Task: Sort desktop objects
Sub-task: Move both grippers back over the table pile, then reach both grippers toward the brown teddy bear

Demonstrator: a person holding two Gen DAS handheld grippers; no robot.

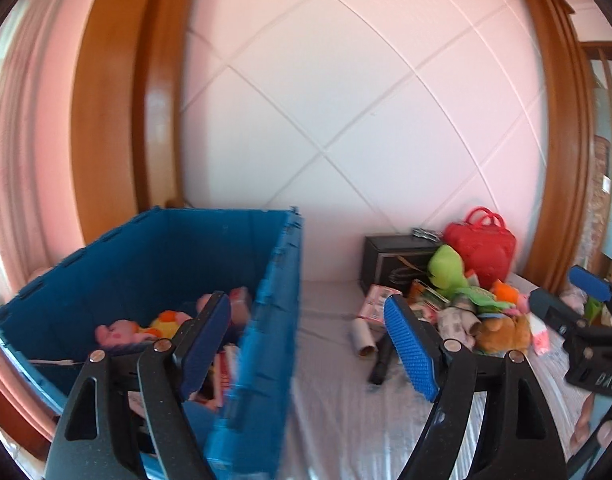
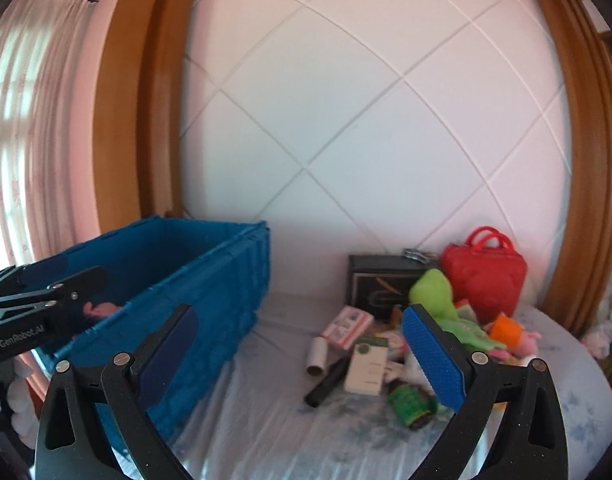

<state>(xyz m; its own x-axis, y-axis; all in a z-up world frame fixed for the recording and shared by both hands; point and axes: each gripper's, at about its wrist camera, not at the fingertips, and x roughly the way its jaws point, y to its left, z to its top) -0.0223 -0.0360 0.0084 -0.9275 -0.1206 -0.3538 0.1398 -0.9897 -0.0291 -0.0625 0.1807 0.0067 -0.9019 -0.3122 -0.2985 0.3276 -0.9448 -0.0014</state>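
A blue crate [image 1: 266, 320] stands at the left on a cloth-covered table and holds pink and yellow plush toys [image 1: 118, 332]. My left gripper [image 1: 306, 340] is open and empty, its left finger over the crate's near corner. A heap at the right holds a green plush [image 1: 447, 270], a red bag [image 1: 481, 246], a black box [image 1: 393, 258], a cardboard tube [image 1: 363, 338] and a black marker [image 1: 381, 364]. My right gripper [image 2: 302, 352] is open and empty above the table before the heap; a white box [image 2: 367, 366] and green bottle [image 2: 411, 402] lie near its right finger.
A white panelled wall with wooden frames rises behind the table. The crate [image 2: 210, 300] takes up the table's left side. The left gripper's body [image 2: 34, 312] shows at the left in the right wrist view, over the crate. A curtain [image 2: 30, 120] hangs at far left.
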